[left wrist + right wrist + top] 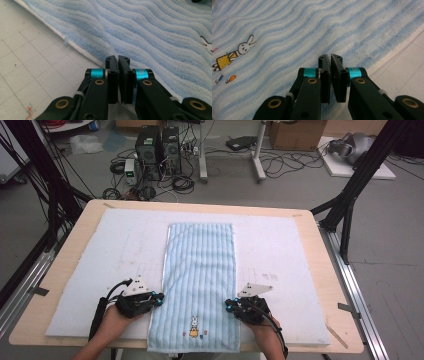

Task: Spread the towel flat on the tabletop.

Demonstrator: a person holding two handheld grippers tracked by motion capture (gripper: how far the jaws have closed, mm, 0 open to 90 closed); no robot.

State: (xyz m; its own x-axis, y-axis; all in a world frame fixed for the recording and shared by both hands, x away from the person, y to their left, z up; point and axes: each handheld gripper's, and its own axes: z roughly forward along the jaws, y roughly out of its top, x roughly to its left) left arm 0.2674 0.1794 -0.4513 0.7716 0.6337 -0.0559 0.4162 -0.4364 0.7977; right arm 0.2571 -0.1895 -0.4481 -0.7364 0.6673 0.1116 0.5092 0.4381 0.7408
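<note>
Light blue striped towel (200,285) lies flat, lengthwise, mid-table on the white foam mat (280,245), rabbit print at its near end. Left gripper (159,298) at the towel's left near edge, right gripper (229,306) at its right near edge; both jaw pairs pressed together, whether pinching towel fabric cannot be told.

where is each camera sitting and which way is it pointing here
High view: fixed above the person's side, looking forward and down on the table; both forearms enter from the bottom, left tool and right tool at the blue towel's long edges.
Left gripper view: rides the left tool, looking along its shut jaws over the towel edge.
Right gripper view: rides the right tool, jaws shut, facing the towel.
Shared: the rabbit picture shows in the high and right gripper views.
</note>
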